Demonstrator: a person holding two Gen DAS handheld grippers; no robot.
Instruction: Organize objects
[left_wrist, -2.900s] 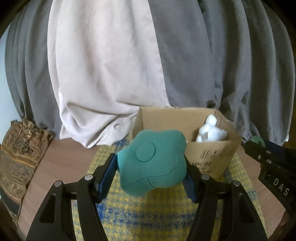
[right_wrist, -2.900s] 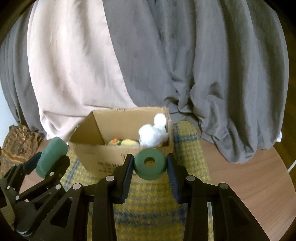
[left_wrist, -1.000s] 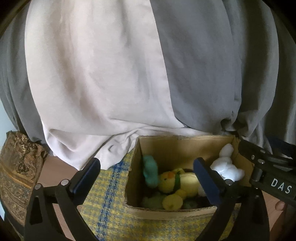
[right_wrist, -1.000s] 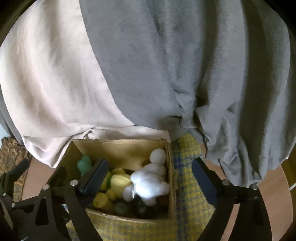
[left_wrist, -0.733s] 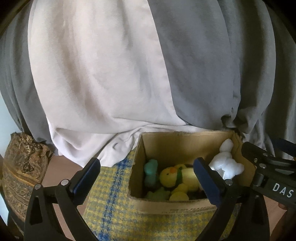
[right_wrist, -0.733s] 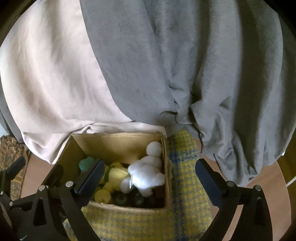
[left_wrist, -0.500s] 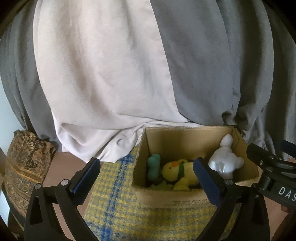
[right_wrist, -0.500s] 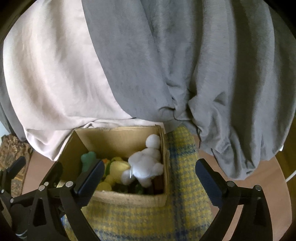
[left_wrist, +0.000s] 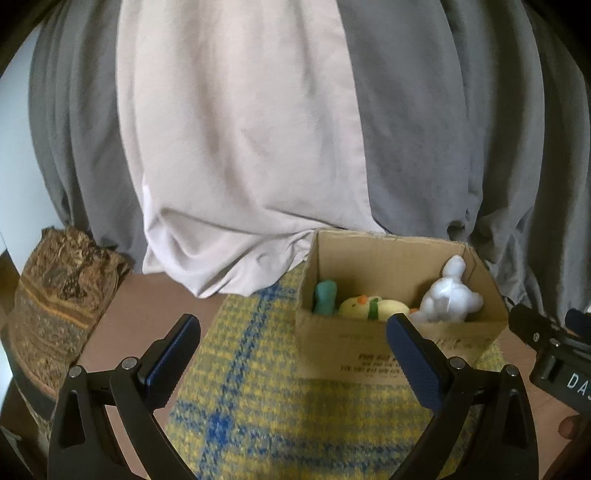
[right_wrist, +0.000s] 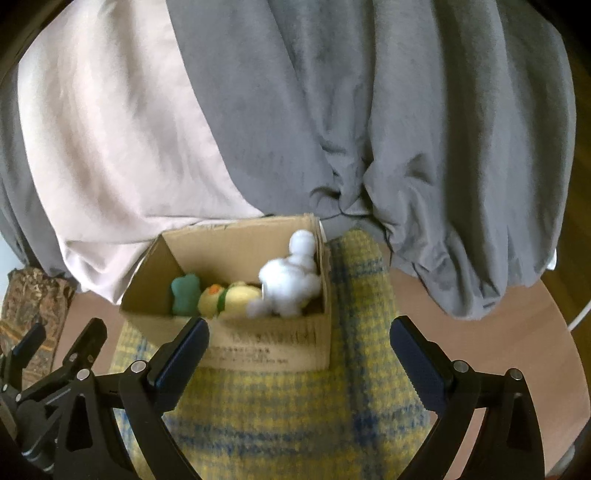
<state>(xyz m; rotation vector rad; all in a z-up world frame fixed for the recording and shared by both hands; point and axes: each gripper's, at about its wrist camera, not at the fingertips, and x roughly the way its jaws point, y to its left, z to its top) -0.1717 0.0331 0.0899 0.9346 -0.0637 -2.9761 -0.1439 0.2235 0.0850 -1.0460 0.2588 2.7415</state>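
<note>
A cardboard box (left_wrist: 369, 354) (right_wrist: 273, 343) stands on a yellow and blue checked cloth (left_wrist: 280, 417) (right_wrist: 306, 417). Inside lie a teal plush (left_wrist: 325, 297) (right_wrist: 185, 291), a yellow duck plush (left_wrist: 373, 308) (right_wrist: 229, 297) and a white plush (left_wrist: 450, 295) (right_wrist: 291, 278). My left gripper (left_wrist: 293, 356) is open and empty, hanging in front of the box and a little to its left. My right gripper (right_wrist: 299, 354) is also open wide with nothing between its fingers, just before the box's front wall. Its tip (left_wrist: 543, 339) shows at the right of the left wrist view.
Grey and pale pink drapes (left_wrist: 258, 140) (right_wrist: 332, 129) hang right behind the box. A brown patterned cushion (left_wrist: 59, 302) (right_wrist: 26, 306) sits at the left on the wooden table (left_wrist: 147, 306) (right_wrist: 480, 343). A white cable (right_wrist: 580, 317) runs at the far right edge.
Both grippers have drawn back from over the box, which now sits farther off and shows its front wall. Earlier each held a green toy; both now are empty.
</note>
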